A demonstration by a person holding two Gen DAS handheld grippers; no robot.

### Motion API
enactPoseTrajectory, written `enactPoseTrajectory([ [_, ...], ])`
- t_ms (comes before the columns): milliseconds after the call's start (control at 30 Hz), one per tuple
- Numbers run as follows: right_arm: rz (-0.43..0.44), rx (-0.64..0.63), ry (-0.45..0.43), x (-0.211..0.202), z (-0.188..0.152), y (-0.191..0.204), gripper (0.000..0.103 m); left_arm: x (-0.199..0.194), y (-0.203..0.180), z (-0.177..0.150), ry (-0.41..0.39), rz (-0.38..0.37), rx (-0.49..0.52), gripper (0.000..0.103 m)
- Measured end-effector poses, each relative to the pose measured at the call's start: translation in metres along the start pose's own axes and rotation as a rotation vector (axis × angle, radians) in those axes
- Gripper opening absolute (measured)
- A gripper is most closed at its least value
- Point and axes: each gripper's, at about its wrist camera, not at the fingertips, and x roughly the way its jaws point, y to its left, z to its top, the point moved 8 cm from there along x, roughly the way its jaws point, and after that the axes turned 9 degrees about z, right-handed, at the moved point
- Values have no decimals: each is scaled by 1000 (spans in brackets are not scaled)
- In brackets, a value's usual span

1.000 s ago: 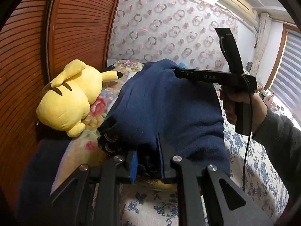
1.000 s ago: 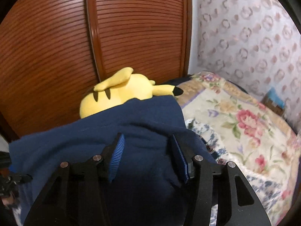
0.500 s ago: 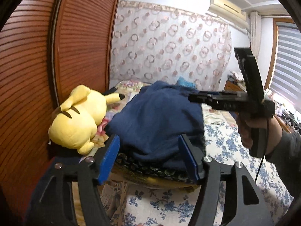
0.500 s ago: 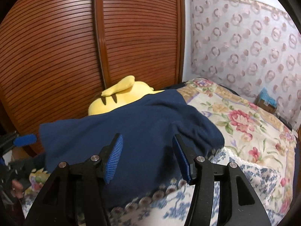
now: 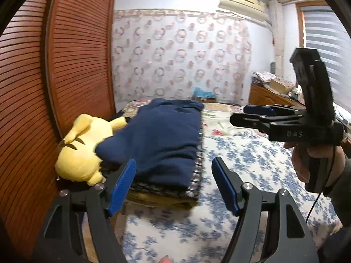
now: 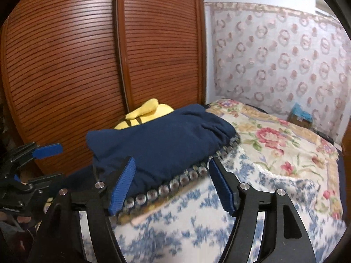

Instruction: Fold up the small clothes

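Note:
A folded navy blue garment lies on top of a patterned folded cloth on the bed, against the yellow plush toy. My left gripper hangs just short of the garment's near edge; its jaws are opening and the blue pads touch nothing. In the right wrist view my right gripper is also drawn back from the navy garment, jaws opening, with no cloth pressed between the pads. Each view shows the other gripper off to the side: the right gripper in the air, the left gripper low.
A yellow plush toy leans against slatted wooden wardrobe doors. The bed has a blue floral sheet and a rose-patterned quilt. A wooden dresser stands at the far right. A person's hand grips the right handle.
Both grippers let go of the navy garment, opened wide and drew back from it. The garment dropped flat onto the stack beside the plush toy.

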Motion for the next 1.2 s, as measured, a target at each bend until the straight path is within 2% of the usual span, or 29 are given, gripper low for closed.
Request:
enactPoseTrajectory([
  [367,-157,79,-56,-109,-54,-7,81,-21,-60,-1,-6,-55,6,72],
  [600,-304,116,-89,-165,-83,-9,82,-34,-91,-1,-17,-92,11,73],
  [967,-466,170,-178,-248,-103,-19,82,-59,-135,18,-58,-135,44,73],
  [1200,-513,184,-205,-273,-108,-25,82,-67,-149,23,-66,-135,48,73],
])
